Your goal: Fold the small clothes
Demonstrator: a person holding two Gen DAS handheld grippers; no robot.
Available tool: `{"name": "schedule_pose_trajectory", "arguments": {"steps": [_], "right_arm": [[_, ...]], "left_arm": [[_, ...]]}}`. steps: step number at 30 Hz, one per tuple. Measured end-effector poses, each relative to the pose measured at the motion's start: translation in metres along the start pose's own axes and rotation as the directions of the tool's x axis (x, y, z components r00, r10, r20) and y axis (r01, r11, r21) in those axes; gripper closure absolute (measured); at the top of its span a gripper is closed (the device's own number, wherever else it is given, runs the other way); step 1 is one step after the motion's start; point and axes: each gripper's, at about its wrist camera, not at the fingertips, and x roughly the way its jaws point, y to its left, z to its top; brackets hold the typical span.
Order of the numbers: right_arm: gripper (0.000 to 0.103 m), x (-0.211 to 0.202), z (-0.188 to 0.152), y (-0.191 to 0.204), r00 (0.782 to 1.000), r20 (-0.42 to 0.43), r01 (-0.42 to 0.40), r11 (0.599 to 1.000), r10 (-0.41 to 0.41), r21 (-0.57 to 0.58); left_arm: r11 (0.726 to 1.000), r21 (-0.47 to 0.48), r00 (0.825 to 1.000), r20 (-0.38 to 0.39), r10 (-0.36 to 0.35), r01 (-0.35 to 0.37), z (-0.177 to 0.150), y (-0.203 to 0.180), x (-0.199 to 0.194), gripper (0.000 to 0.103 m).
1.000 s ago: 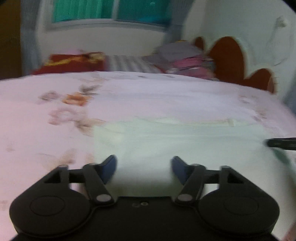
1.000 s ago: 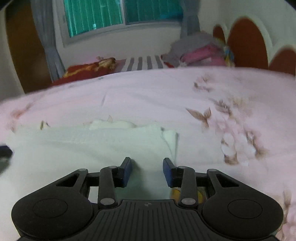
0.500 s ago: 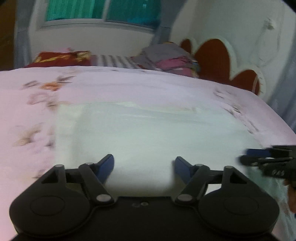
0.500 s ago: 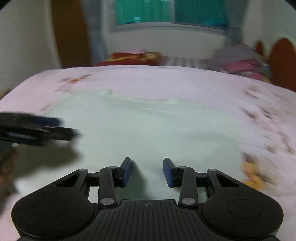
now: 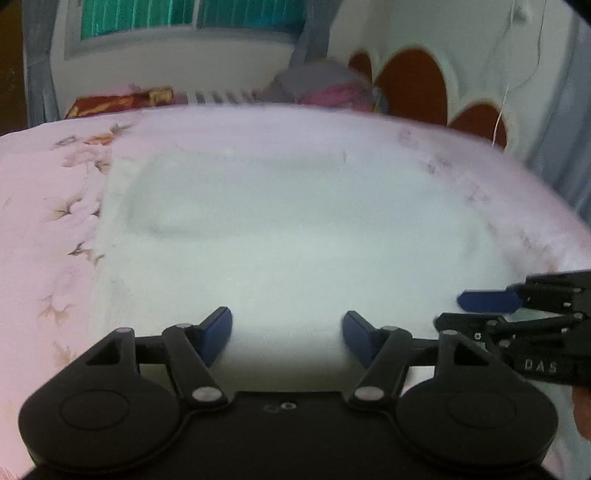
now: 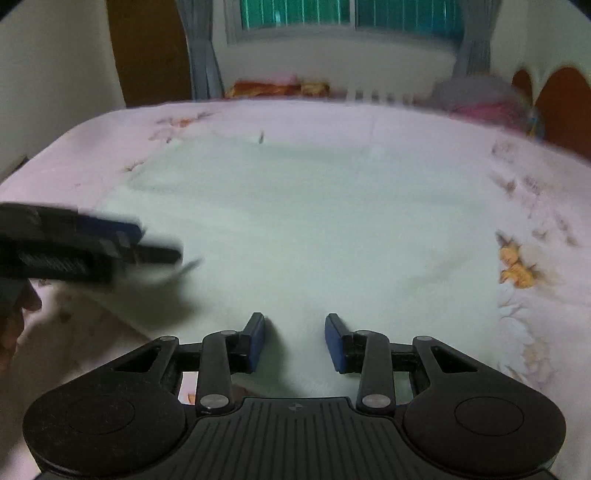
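Note:
A pale white-green cloth lies spread flat on the pink floral bedsheet; it also shows in the right wrist view. My left gripper is open and empty, low over the cloth's near edge. My right gripper is open and empty, also over the near edge. Each gripper shows in the other's view: the right one at the far right, the left one at the far left, blurred.
A pile of folded clothes and a red cushion sit at the far side of the bed. A scalloped headboard stands at the back right. A window and curtains are behind.
Both grippers have swung towards each other over the cloth, so each now shows large in the other's view. The cloth lies flat as before. Both stay open.

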Motion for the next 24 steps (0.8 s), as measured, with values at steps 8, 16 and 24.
{"name": "schedule_pose_trajectory", "arguments": {"steps": [8,16,24], "right_arm": [[0.067,-0.013,0.004,0.030,0.993,0.039,-0.116,0.992,0.114,0.045],[0.095,-0.008,-0.006,0.021,0.996,0.024,-0.089,0.987,0.086,0.137],[0.103,-0.050,-0.042,-0.070,0.994,0.031,0.097,0.962,-0.108,0.256]], "left_arm": [[1.000,0.009,0.999,0.032,-0.011,0.011,-0.011,-0.017,-0.020,0.028],[0.999,-0.030,0.999,0.034,0.020,-0.019,-0.026,0.004,-0.025,0.035],[0.996,-0.057,0.997,0.042,0.067,-0.065,-0.032,0.027,-0.037,0.043]]}}
